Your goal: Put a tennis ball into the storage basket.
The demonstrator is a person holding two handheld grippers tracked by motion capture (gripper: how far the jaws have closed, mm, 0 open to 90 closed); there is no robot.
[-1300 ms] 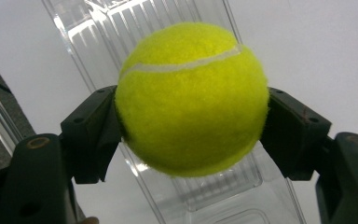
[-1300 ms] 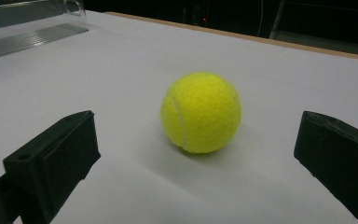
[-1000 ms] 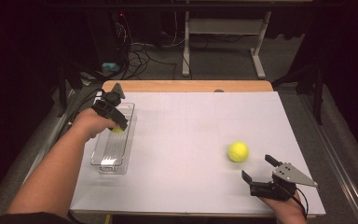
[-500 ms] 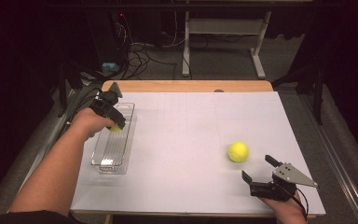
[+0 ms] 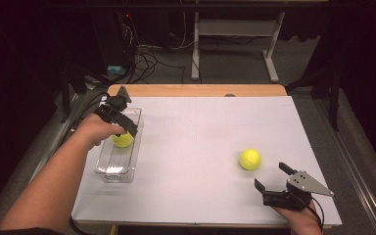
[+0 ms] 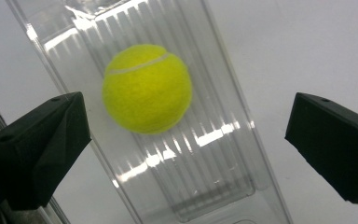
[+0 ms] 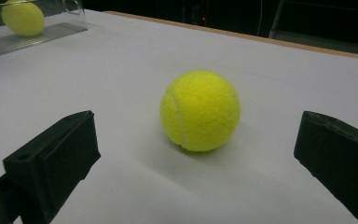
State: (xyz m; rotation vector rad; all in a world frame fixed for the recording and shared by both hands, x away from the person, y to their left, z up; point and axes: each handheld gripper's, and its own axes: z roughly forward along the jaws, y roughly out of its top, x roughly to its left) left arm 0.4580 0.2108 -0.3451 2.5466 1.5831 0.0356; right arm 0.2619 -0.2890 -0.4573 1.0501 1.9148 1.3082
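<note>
Now one tennis ball (image 5: pixel 123 140) lies loose in the clear tray (image 5: pixel 108 169), the other ball (image 5: pixel 250 159) on the open white surface (image 5: pixel 196 147).

Over the tray at the surface's left edge, the left gripper (image 5: pixel 122 122) points down from a bent wrist, its fingers (image 6: pixel 42 144) having just been opening and now wide apart, nothing between them, the ball below untouched. At the near right corner the right gripper (image 5: pixel 273 178) lies low and level, fingers (image 7: pixel 51 163) spread, aimed at the second ball just ahead, not touching it. Broad bare surface separates the two balls; the tray's far end sits near the wooden back edge (image 5: pixel 196 90).
</note>
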